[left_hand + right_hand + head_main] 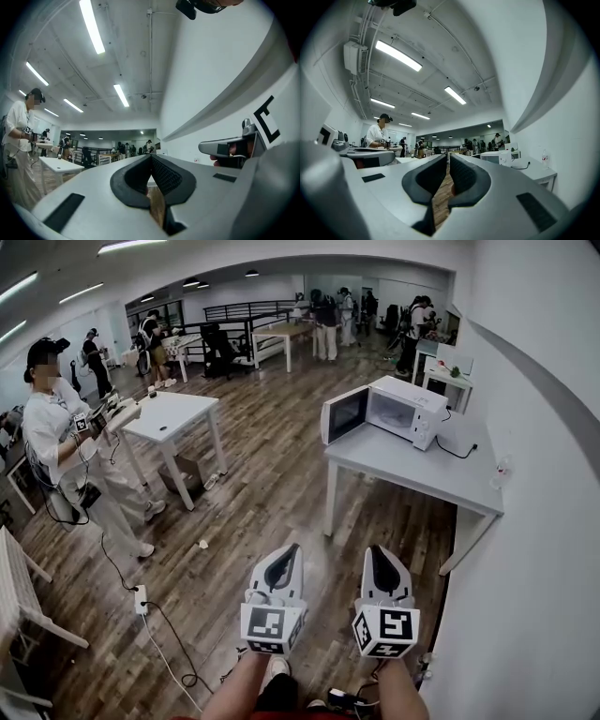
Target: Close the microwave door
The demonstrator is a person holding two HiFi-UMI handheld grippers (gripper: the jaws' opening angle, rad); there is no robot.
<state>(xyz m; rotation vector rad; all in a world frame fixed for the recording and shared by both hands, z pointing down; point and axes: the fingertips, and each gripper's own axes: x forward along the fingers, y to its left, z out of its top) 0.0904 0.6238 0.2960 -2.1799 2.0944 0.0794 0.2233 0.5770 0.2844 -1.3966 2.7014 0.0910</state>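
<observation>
A white microwave (405, 409) stands on a grey table (412, 470) against the right wall, and it also shows small in the right gripper view, the microwave (499, 158). Its door (344, 414) hangs open, swung out to the left. My left gripper (292, 547) and right gripper (375, 549) are side by side low in the head view, close to my body and far from the microwave. Both point roughly level across the wooden floor. The left gripper (151, 157) is shut and holds nothing. Nothing is in the right gripper (448, 157), whose jaws also stand together.
A person (66, 446) with hand-held grippers stands at the left beside a white table (173, 418). A power strip (141, 599) and its cable lie on the floor at lower left. A white wall (534, 549) runs along the right. More tables and people fill the back.
</observation>
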